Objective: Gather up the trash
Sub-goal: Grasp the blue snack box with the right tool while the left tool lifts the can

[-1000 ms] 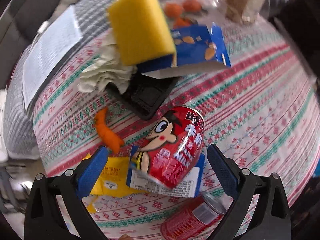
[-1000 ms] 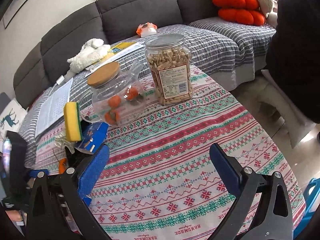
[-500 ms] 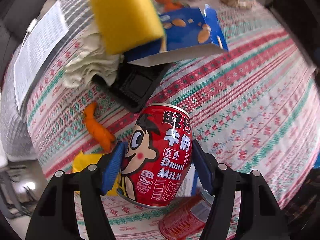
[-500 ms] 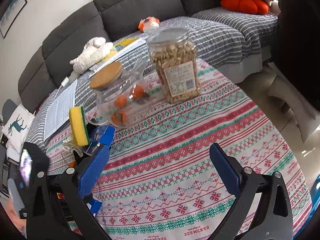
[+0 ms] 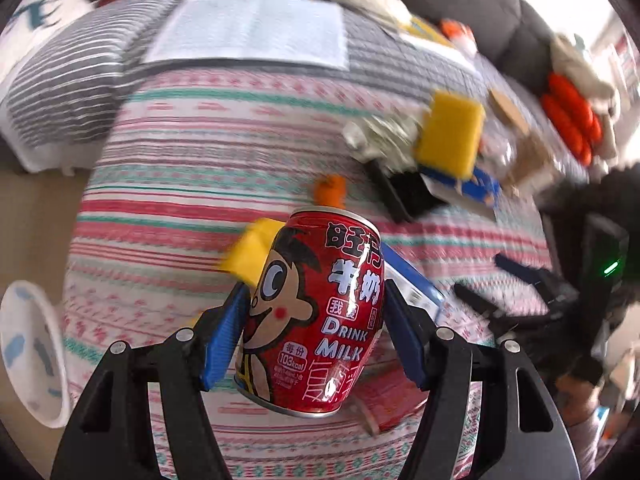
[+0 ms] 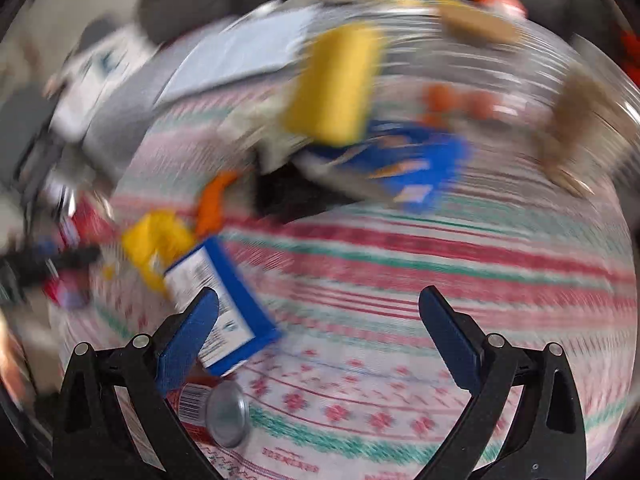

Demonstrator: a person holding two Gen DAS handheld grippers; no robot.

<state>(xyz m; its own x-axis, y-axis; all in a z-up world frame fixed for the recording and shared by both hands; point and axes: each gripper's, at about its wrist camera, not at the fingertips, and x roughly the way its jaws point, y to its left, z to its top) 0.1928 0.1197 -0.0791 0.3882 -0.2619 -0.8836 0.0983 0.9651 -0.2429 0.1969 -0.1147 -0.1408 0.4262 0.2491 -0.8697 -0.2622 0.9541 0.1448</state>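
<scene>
Lifted clear of the striped tabletop (image 5: 248, 128) within the last second, the red milk can (image 5: 316, 312) sits clamped in the left hand-held gripper (image 5: 316, 320), one piece of trash collected; the right hand-held gripper (image 6: 320, 320), jaws apart and holding nothing, swings toward the blue carton (image 6: 224, 300).

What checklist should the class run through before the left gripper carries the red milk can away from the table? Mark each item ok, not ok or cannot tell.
1. Left gripper shut on the red milk can, one blue finger on each side: ok.
2. Can lifted clear of the tablecloth: cannot tell for sure, though its base seems raised.
3. Can empty: cannot tell; its top is not visible.
4. Right gripper open, holding nothing: ok.
5. Right view sharp enough to pick a next target: not ok, heavily blurred.
6. More trash left: ok; second red can and blue carton lie by the right fingers.
</scene>
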